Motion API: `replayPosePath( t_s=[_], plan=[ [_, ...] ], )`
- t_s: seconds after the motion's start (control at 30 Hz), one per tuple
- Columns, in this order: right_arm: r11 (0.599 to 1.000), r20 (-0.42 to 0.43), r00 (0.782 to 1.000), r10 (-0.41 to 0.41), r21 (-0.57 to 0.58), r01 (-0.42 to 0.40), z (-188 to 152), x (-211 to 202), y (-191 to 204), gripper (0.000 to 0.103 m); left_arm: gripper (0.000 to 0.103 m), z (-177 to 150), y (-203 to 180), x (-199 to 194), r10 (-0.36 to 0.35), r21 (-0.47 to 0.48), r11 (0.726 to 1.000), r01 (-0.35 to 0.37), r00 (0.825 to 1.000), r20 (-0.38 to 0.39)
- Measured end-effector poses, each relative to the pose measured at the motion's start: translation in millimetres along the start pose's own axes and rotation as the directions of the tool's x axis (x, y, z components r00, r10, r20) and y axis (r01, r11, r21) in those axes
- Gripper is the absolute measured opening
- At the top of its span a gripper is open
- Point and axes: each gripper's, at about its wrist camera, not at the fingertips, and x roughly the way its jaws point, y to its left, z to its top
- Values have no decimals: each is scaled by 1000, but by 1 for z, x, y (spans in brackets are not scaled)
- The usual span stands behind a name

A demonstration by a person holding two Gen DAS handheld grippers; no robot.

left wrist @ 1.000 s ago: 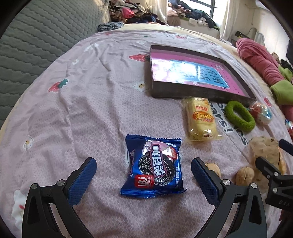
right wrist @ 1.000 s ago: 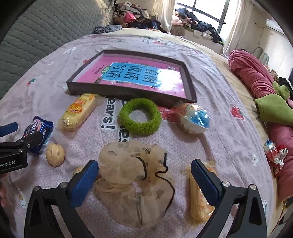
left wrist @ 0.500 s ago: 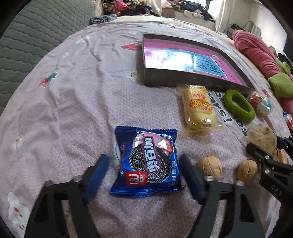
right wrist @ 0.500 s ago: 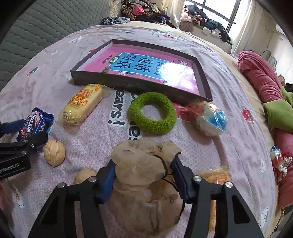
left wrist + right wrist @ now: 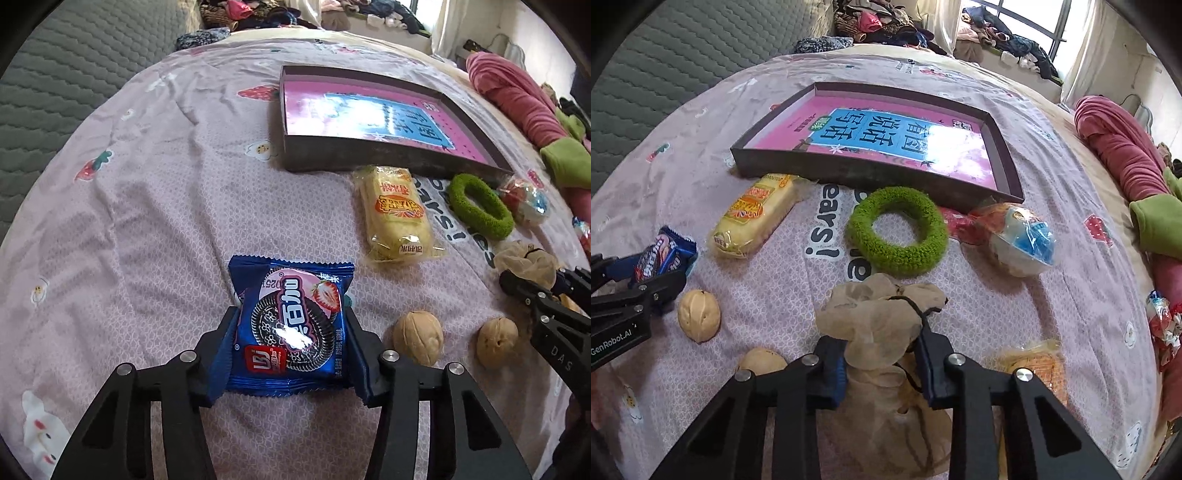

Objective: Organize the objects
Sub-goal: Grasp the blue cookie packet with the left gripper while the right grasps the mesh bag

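A blue cookie packet (image 5: 295, 288) lies on the pink bedsheet. My left gripper (image 5: 290, 317) has its jaws closing, and both blue pads press the packet's sides. In the right wrist view this packet (image 5: 665, 254) shows at the far left. A beige mesh drawstring pouch (image 5: 879, 314) sits low in the middle, and my right gripper (image 5: 882, 347) is closing with its pads squeezing the gathered top. A shallow dark box (image 5: 879, 173) with a pink and blue book inside lies further back.
A yellow cake packet (image 5: 753, 218), a green fuzzy ring (image 5: 897, 232) and a wrapped toy ball (image 5: 1023, 240) lie in front of the box. Two walnuts (image 5: 417, 338) (image 5: 496, 341) sit between the grippers. An orange snack packet (image 5: 1038, 365) and a pink blanket (image 5: 1119, 147) are on the right.
Both grippers went from wide open to closed in on their objects. The left pads now press the cookie packet, and the right pads pinch the pouch, which has bunched upward.
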Motion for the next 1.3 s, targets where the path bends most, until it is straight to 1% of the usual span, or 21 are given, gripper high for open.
replayPosePath(
  t_s=[0.1,0.2,0.37,0.57,0.63,0.83,1.03,1.3],
  plan=[
    [1000,19,1000,15,11,-16,0,-8,-3,28,54,1,4,-5,-20,-20,1000,20,1000,6],
    [999,32,999,30,14,-31,1,-15,-5,25,54,1,3,-13,-21,-24,999,22,999,24],
    [999,48,998,44,22,-46,2,-22,-9,24,54,3,1,-22,-14,-34,999,15,999,43],
    [998,61,997,53,30,-55,3,-26,-12,24,54,10,-5,-33,-3,-7,1000,4,998,66],
    [998,67,996,56,35,-58,4,-27,-14,24,54,13,-5,-36,-9,-12,1000,10,997,73],
    [998,89,994,56,36,-60,10,-35,-18,24,54,28,-13,-49,-19,5,1000,18,994,107],
    [998,118,992,53,38,-58,21,-45,-26,24,54,49,-29,-66,-34,39,999,28,988,148],
    [998,172,984,37,36,-44,44,-65,-39,24,54,74,-44,-81,-35,62,998,24,981,192]
  ],
)
